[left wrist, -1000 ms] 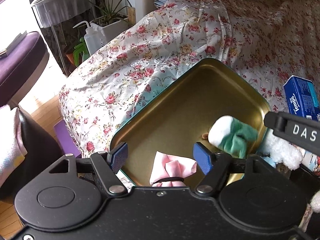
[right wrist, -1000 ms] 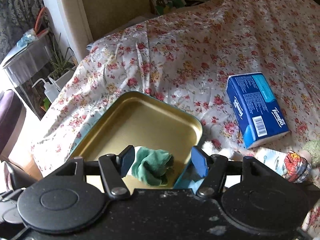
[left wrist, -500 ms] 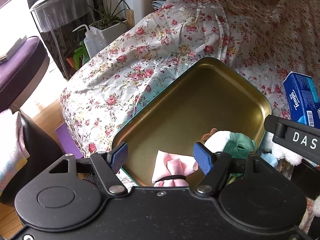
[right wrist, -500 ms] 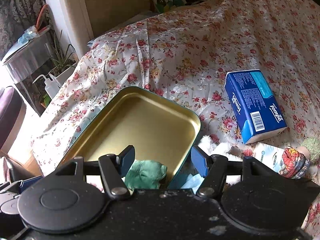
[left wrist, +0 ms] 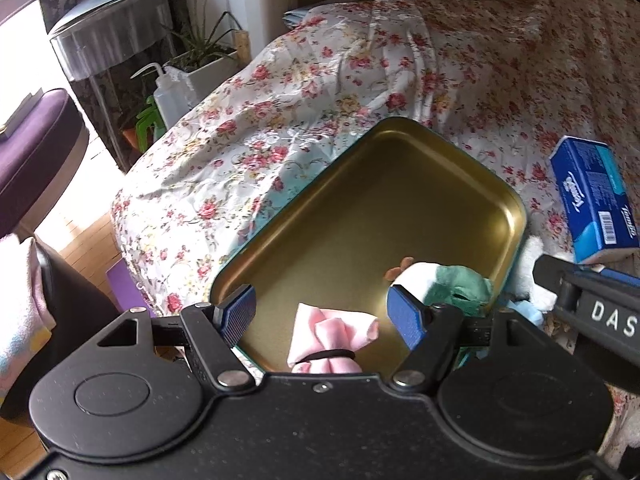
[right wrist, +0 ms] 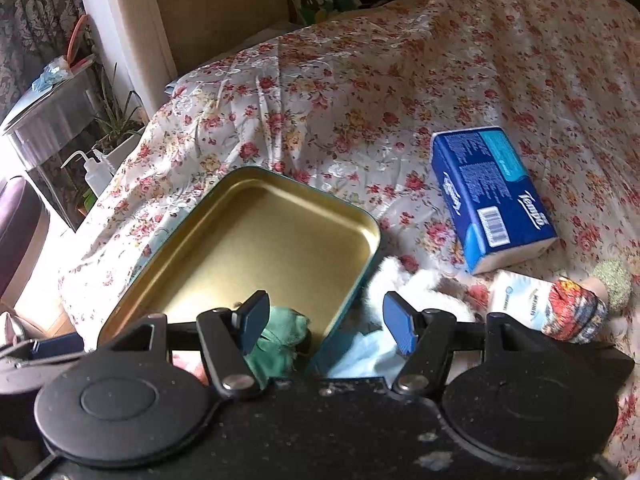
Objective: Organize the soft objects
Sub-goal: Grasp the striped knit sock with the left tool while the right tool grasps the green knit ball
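Progress: partial. Gold tin tray [left wrist: 400,208] on the floral bedspread [right wrist: 360,92] holds two soft items at its near edge: pink cloth bundle [left wrist: 332,330] and green-and-white plush [left wrist: 444,280]. Left tool [left wrist: 324,318] spread wide, empty, above the pink bundle. Right tool [right wrist: 326,326] spread wide, empty, straddling the tray's near right wall. Left outside, just beside the tray: white fluffy item [right wrist: 404,280], light blue cloth [right wrist: 360,354], patterned sock roll [right wrist: 568,312], Tempo tissue pack [right wrist: 488,196]. Judgement: most sorting remains.

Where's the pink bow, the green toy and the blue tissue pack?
pink bow [left wrist: 334,330], left wrist view, on its folded cloth.
green toy [left wrist: 460,284], left wrist view, on its green part.
tissue pack [right wrist: 490,200], right wrist view, on its top face.
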Available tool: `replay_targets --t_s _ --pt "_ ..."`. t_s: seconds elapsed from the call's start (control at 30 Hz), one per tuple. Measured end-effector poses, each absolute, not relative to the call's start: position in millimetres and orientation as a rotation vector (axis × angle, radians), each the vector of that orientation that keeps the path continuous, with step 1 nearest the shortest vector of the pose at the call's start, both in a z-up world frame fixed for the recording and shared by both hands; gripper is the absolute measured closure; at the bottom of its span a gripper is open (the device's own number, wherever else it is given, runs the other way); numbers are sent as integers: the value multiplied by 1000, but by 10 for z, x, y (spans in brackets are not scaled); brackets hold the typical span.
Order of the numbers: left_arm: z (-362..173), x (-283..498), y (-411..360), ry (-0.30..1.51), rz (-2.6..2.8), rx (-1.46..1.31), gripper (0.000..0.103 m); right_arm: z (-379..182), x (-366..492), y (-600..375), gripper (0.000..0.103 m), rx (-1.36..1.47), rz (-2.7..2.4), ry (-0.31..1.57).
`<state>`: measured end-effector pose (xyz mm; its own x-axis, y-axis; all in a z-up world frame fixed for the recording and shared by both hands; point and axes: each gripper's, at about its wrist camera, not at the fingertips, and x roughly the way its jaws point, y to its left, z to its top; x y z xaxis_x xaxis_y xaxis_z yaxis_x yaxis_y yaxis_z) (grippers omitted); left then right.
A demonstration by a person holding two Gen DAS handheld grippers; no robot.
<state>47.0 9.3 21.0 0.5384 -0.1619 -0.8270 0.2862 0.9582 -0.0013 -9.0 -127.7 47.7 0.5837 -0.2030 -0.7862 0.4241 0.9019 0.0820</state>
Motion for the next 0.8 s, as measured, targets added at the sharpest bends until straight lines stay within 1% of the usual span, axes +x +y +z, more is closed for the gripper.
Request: replay_targets --t_s 0.2,0.4,0.43,0.5,0.8 --pt "237 328 -113 912 -317 200 34 449 -369 -1516 38 264 -418 855" --pt "242 165 -420 879 -413 238 33 421 -730 -2006 37 267 -539 813" --pt "246 135 -477 873 -430 243 31 418 -792 -2110 36 271 -568 805" --pt "258 79 -594 858 -466 252 29 415 -898 -2306 36 295 -617 794" --pt "258 -157 -1011 773 -579 302 28 374 -1184 -3296 36 449 -855 757"
